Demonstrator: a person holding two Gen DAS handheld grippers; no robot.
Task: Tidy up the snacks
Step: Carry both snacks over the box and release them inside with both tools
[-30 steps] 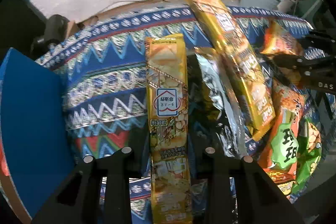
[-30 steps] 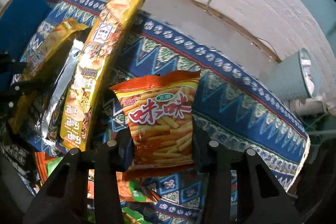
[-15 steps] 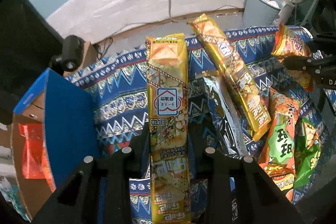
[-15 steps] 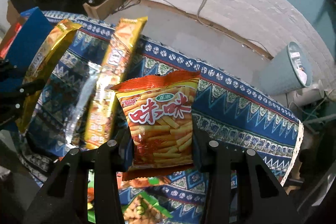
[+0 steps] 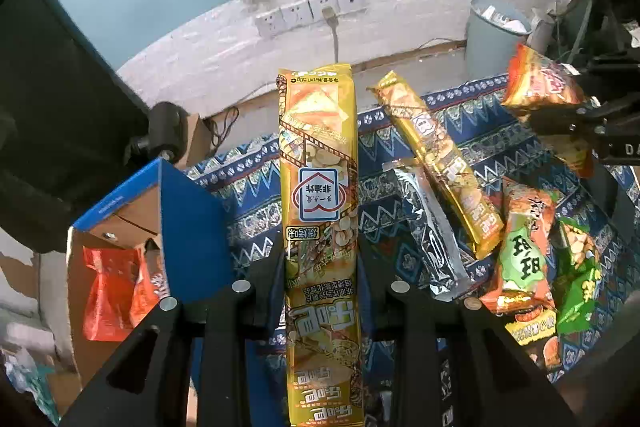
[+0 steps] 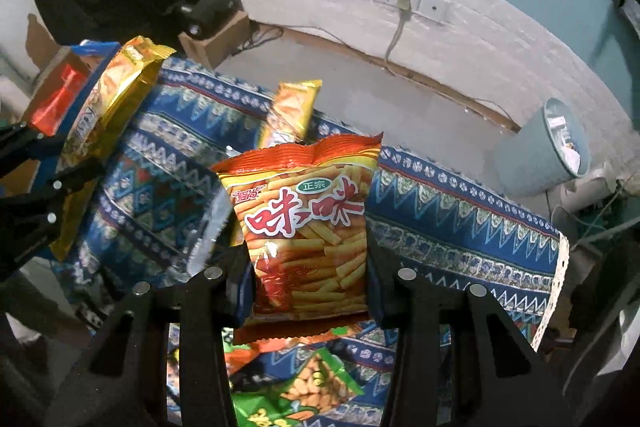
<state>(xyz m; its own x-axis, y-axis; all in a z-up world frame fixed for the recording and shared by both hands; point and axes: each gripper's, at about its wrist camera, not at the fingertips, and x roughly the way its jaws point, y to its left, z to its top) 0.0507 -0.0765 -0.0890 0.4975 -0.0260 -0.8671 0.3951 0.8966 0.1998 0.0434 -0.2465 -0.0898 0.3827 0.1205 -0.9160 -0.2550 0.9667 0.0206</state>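
Tablecloth (image 6: 460, 223) edge lies clear right of the orange snack bag (image 6: 308, 227).

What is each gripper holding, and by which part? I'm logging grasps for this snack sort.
The left gripper pinches the long yellow snack pack by its side edges near the middle. The right gripper pinches the orange snack bag across its lower half.
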